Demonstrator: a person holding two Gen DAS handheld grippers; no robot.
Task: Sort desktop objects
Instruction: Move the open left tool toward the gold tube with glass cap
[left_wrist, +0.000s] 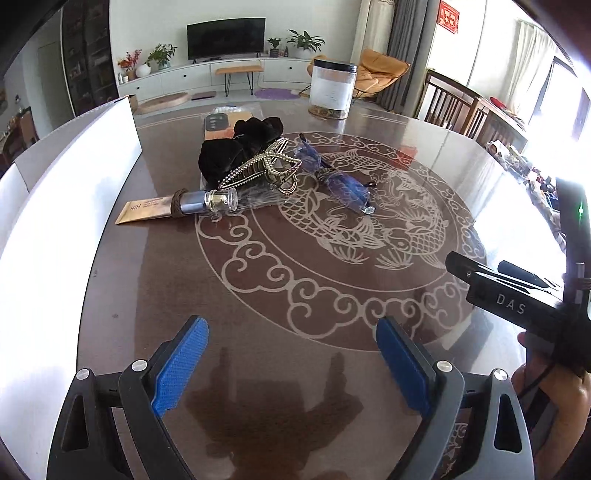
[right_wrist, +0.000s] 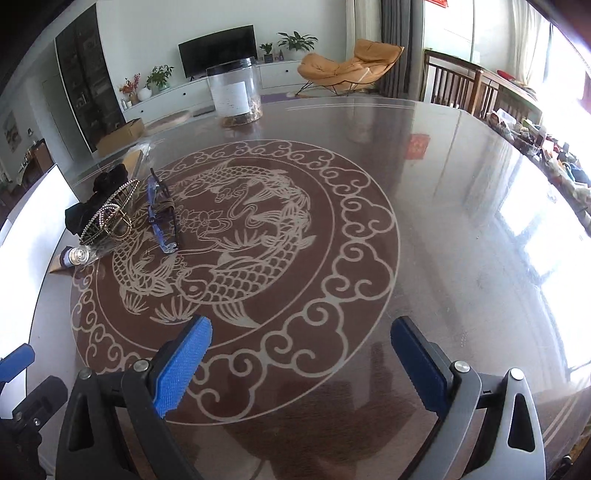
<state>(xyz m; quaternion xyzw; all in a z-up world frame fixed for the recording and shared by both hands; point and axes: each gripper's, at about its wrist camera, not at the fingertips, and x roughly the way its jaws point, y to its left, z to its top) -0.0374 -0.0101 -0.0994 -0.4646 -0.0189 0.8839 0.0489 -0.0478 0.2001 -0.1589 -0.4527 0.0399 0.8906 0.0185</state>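
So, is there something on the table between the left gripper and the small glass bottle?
Nothing visible stands between them. The left gripper is open over bare table, and the glass bottle lies on its side further ahead, to the left. The beaded hair claw lies just behind it and seems to reach over its far side.

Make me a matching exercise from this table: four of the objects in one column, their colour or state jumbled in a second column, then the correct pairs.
Objects:
1. scrunchie
2. glasses
3. jar
4. small bottle

Colour or state:
A. lying on its side, across a tan packet
B. upright at the far edge of the table, black lid on
C. black fabric, partly under the beaded hair claw
D. blue-tinted, folded, lying on the fish pattern

Pairs: 1-C, 2-D, 3-B, 4-A
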